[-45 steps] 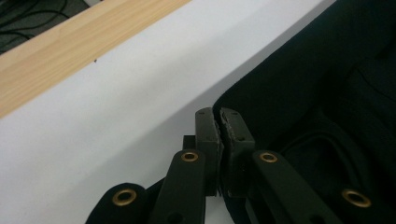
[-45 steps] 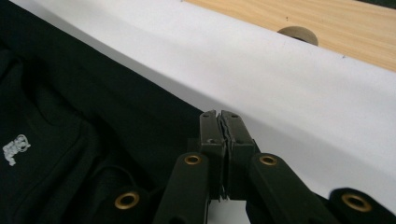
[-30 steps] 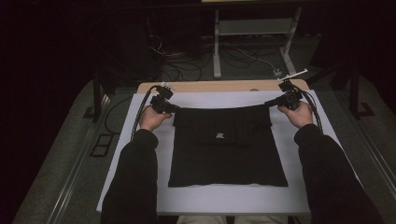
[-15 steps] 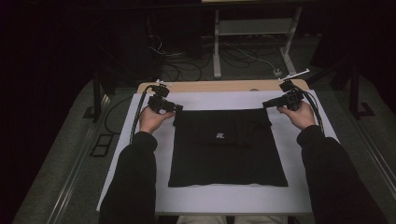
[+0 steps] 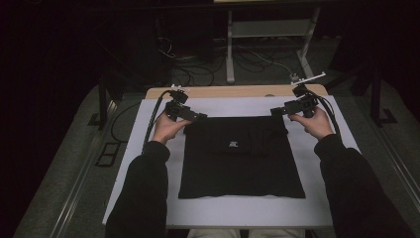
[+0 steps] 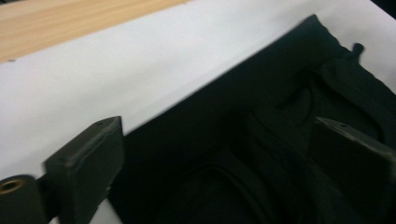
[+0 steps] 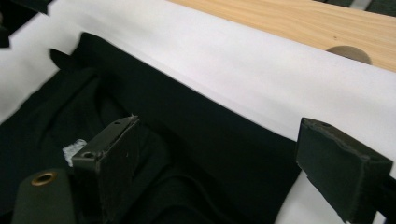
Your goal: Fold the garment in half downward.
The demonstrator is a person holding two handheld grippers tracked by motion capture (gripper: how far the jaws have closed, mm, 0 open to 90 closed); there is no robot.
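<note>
On the white sheet-covered worktop (image 5: 148, 163), the folded black cloth garment (image 5: 242, 158) lies flat at the centre; left gripper (image 5: 197, 117) and right gripper (image 5: 275, 112), jaws just opened wide and empty, hover at its far corners.

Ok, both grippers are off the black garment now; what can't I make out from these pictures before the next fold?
- Black garment: the high view is too dark to show folds or layers.
- Its small white label: too small to read.
- Garment's near half: cut off by the frame edges in both gripper views.
- Left gripper and right gripper: open, but in the high view too small to tell whether jaw tips touch cloth.
</note>
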